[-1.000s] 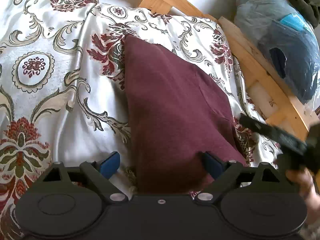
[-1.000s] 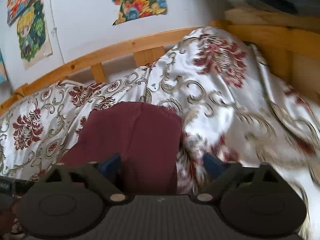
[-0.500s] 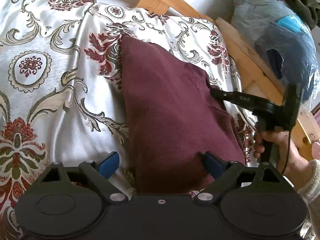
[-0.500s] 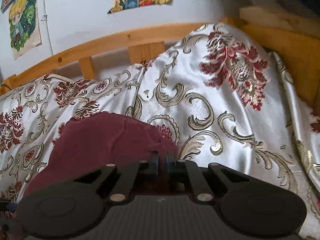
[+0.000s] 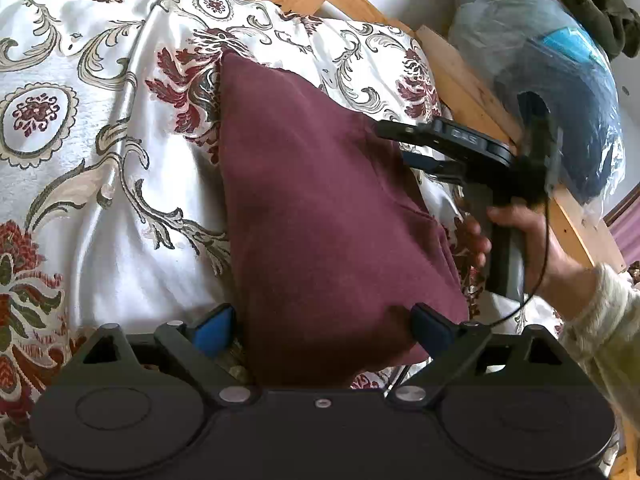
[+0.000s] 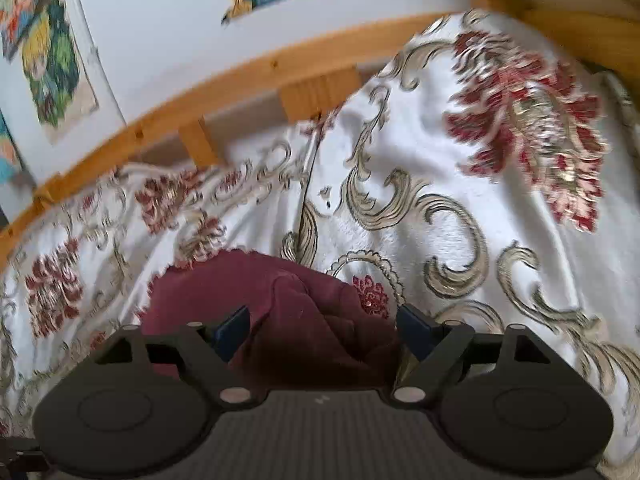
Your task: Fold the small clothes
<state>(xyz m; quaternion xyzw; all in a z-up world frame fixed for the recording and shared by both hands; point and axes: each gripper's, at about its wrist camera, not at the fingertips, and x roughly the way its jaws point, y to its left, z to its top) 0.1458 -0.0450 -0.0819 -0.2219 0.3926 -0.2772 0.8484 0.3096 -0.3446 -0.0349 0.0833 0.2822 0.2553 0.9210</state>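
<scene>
A folded maroon garment [image 5: 320, 216] lies on the floral bedspread [image 5: 100, 160]. My left gripper [image 5: 322, 324] is open, its blue pads either side of the garment's near end. My right gripper [image 5: 400, 144] shows in the left wrist view, held in a hand at the garment's right edge. In the right wrist view the right gripper [image 6: 322, 328] is open with the bunched maroon cloth [image 6: 280, 304] between its spread fingers.
A wooden bed rail [image 6: 240, 80] runs along the far side, with a wall and colourful pictures [image 6: 52, 60] behind. A plastic-wrapped bundle [image 5: 560, 92] rests on the wooden frame [image 5: 472, 92] at the right.
My right gripper shut on the garment's edge half a second ago and has since opened. It moved farther along the garment's right edge. The left gripper stayed open in place.
</scene>
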